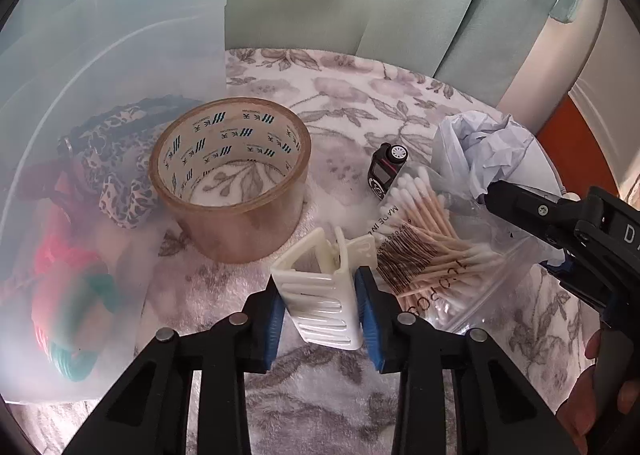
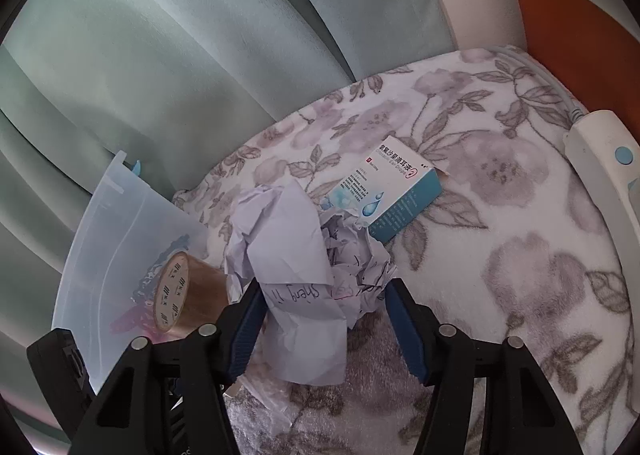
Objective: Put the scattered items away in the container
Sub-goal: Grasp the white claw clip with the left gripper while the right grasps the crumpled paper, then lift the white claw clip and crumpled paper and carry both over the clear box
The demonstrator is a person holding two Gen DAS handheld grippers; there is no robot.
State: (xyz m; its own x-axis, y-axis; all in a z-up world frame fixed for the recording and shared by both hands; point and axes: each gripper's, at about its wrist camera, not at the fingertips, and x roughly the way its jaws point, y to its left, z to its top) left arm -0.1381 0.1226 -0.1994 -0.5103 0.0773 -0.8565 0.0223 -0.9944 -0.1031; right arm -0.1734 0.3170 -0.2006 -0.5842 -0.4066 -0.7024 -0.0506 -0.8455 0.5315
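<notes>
Nearest in the left wrist view, the left gripper point(image 1: 320, 309) is clamped on a white plastic hair claw clip point(image 1: 326, 291), its blue pads point(image 1: 370, 315) pressing the clip's two sides above the floral fleece blanket point(image 1: 320, 407). Just right of the clip lies a clear bag of cotton swabs point(image 1: 432, 251), and beyond it a small black toy car point(image 1: 386, 171) tipped on its side. Left of the clip a roll of brown packing tape point(image 1: 230, 179) sits flat, touching the translucent plastic container point(image 1: 80, 135), which holds a leopard-print hair tie point(image 1: 116, 159) and some red and teal items too blurred to name. In the right wrist view, the right gripper point(image 2: 326, 329) has its jaws around a crumpled sheet of white paper point(image 2: 304, 255) with handwriting; the left pad touches the paper, while whether the right pad presses it I cannot tell. Farther right, touching the paper, lies a blue and white ear drops box point(image 2: 400, 191), and at the far right edge a white power strip point(image 2: 608, 171)
</notes>
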